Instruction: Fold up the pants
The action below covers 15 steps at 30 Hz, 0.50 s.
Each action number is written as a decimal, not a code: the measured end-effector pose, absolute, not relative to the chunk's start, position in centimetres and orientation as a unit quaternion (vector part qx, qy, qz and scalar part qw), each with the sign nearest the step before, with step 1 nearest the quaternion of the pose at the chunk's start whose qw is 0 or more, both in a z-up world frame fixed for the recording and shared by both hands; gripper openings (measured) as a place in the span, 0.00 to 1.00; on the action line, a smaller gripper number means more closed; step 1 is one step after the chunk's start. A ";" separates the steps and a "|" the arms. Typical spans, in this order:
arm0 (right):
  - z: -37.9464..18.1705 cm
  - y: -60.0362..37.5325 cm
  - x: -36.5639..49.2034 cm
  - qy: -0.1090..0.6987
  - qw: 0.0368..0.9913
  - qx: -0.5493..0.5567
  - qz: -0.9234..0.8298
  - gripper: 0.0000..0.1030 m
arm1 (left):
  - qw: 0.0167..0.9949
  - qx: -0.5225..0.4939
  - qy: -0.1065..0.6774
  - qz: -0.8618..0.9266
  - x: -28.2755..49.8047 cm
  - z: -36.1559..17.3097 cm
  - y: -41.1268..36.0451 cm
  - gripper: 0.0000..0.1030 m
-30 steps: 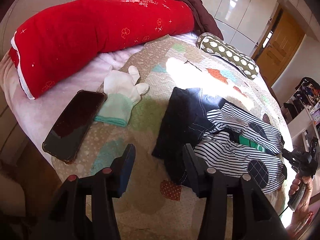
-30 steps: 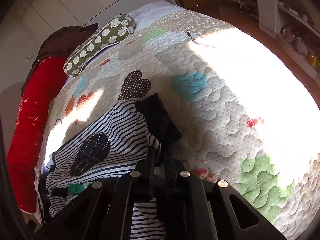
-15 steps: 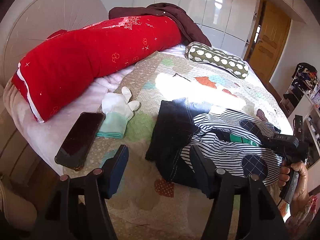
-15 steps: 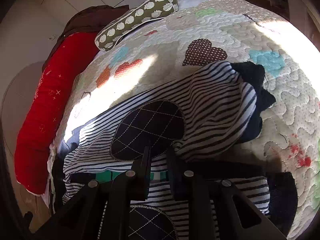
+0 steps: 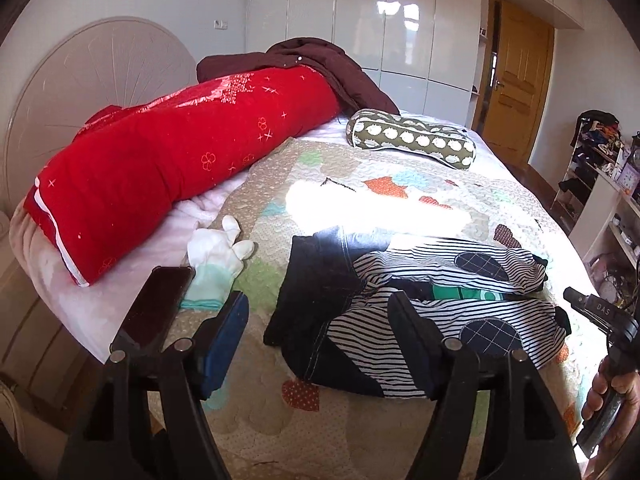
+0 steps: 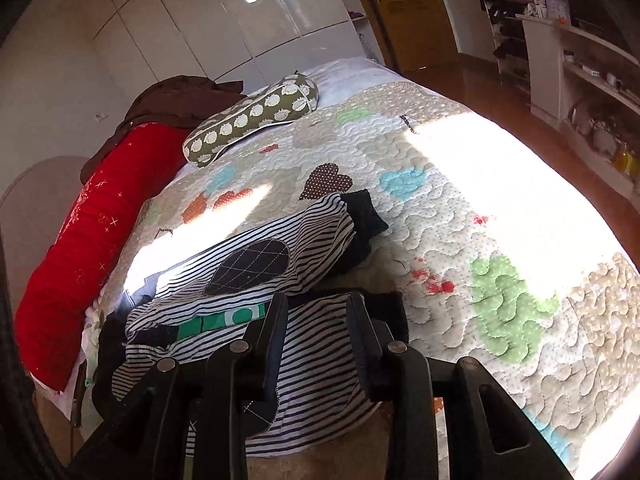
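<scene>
Left wrist view: left gripper point(image 5: 316, 316) spread wide, gripping nothing, above quilted patchwork bedspread point(image 5: 400, 200). Just beyond, striped black-and-white pants point(image 5: 420, 312) lying crumpled. Right gripper point(image 6: 316, 312) parted over same pants point(image 6: 256, 264), empty. Farther back, long red bolster point(image 5: 180, 168).

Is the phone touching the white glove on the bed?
Touching. In the left wrist view the phone lies beside the glove, and its top corner meets the glove's green cuff with no gap showing.
</scene>
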State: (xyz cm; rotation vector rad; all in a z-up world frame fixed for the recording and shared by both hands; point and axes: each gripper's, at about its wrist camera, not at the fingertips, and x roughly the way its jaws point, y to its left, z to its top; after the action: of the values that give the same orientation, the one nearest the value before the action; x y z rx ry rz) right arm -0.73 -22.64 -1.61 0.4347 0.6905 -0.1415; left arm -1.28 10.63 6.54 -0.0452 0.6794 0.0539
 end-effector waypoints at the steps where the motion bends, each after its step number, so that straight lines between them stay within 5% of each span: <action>1: -1.4 -22.1 -0.7 0.330 0.920 0.201 -0.070 0.34 | 0.945 -0.014 0.324 0.032 -1.5 6.8 10.4 0.75; 5: -1.0 -19.9 -0.6 0.305 0.940 0.138 -0.073 0.41 | 0.956 0.017 0.284 0.066 -2.2 8.0 9.6 0.86; 9: -1.0 -18.6 -1.0 0.293 0.950 0.089 -0.063 0.51 | 0.960 0.034 0.263 0.089 -2.4 8.4 9.2 0.86; 15: -1.4 -17.9 -1.3 0.285 0.954 0.077 -0.047 0.53 | 0.961 0.051 0.257 0.089 -2.4 7.9 8.7 0.86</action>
State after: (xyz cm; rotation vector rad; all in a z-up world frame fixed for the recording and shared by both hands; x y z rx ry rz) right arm -1.25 -17.94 -1.37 0.1557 0.5795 -0.0960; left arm -2.44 8.73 7.92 0.1037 0.5216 0.1801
